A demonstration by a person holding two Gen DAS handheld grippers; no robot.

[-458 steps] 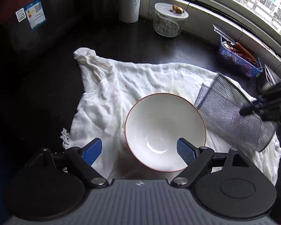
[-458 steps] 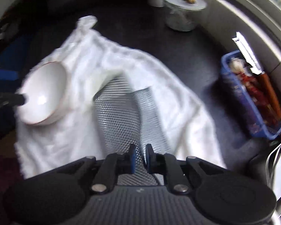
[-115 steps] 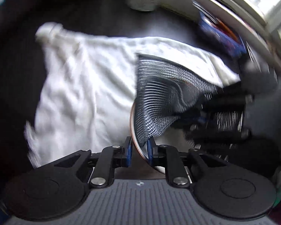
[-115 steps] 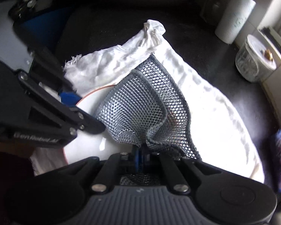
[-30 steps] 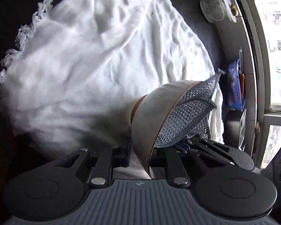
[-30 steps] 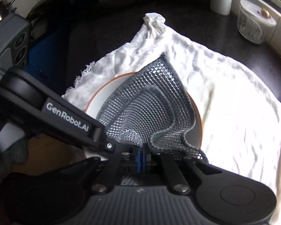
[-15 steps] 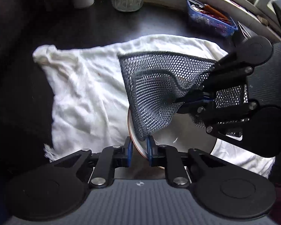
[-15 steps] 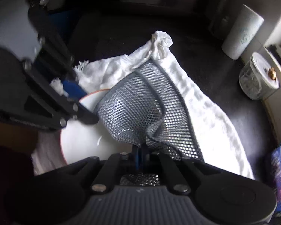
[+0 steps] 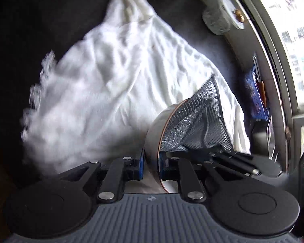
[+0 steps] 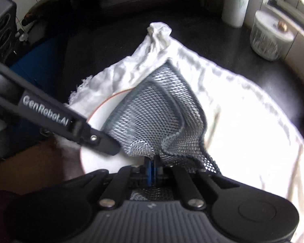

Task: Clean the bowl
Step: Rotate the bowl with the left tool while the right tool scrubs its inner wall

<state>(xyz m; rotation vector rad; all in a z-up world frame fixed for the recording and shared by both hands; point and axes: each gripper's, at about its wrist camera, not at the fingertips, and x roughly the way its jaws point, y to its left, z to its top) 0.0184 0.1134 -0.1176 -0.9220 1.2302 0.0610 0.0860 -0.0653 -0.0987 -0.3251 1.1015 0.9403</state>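
My left gripper (image 9: pixel 151 165) is shut on the rim of the white bowl (image 9: pixel 155 129), which has a thin red-brown edge and is held tilted on its side above the white cloth (image 9: pixel 103 93). My right gripper (image 10: pixel 152 169) is shut on a grey mesh scrub cloth (image 10: pixel 156 119) that is pressed into the bowl's inside (image 10: pixel 105 111). The mesh cloth also shows in the left wrist view (image 9: pixel 196 125), filling the bowl's mouth. The left gripper's arm (image 10: pixel 50 117) crosses the right wrist view at the left.
A white cloth (image 10: pixel 243 125) covers the dark counter. A lidded glass jar (image 10: pixel 270 40) and a paper towel roll (image 10: pixel 236 6) stand at the back by the window ledge. A blue basket (image 9: pixel 257 99) with utensils sits by the window.
The left gripper has tipped the bowl from lying open upward onto its side. The mesh cloth stays pressed inside the bowl and both grips hold.
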